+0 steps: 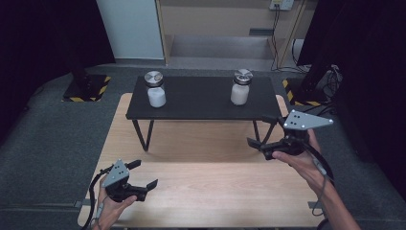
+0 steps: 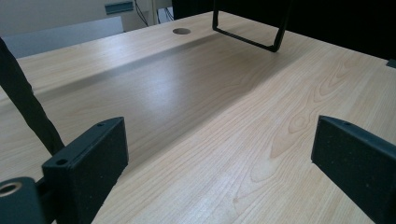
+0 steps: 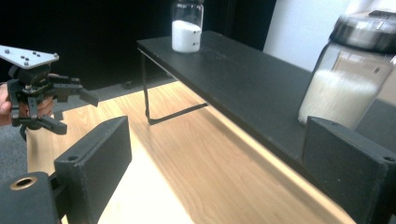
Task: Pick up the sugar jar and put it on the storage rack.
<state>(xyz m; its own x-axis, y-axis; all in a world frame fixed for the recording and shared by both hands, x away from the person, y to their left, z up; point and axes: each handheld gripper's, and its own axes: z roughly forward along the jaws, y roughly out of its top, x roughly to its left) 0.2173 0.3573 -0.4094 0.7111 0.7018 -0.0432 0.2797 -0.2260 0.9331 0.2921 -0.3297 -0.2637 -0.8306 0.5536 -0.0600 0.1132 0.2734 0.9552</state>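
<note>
At four o'clock on the wooden bench [image 1: 201,191], the right claw [image 1: 261,132] hangs in the air, jaws spread wide and empty, nothing between them. Its own view looks along the black shelf [image 3: 243,74], with the nearer jar [image 3: 348,79] just beyond the jaw at two o'clock, not touched.

Item: right claw. Held by a hand [image 1: 297,160] at the bench's right edge, close to the shelf's right leg. Pointed toward nine o'clock in the high view.

Item: left claw [image 1: 143,175]. At seven o'clock on the bench, low over the wood, jaws equally wide, holding nothing. Its own view looks across bare planks and the far shelf leg [image 2: 247,28].

Item: right-hand jar [image 1: 241,87]. Glass, metal lid, white fill. Upright on the black shelf at one o'clock, nearest the right claw.

Item: left-hand jar [image 1: 155,89]. Same make, upright on the shelf at eleven o'clock, well apart from its twin.

Item: black shelf. Low, on wire legs, standing across the far half of the bench.

Progress, as judged: nothing grasped, nothing displaced; both jars sit where the shelf carries them. The approach appears to be under way on the right side only. Left to do: closing in on the right-hand jar, gripping it, and whatever handling follows.
</note>
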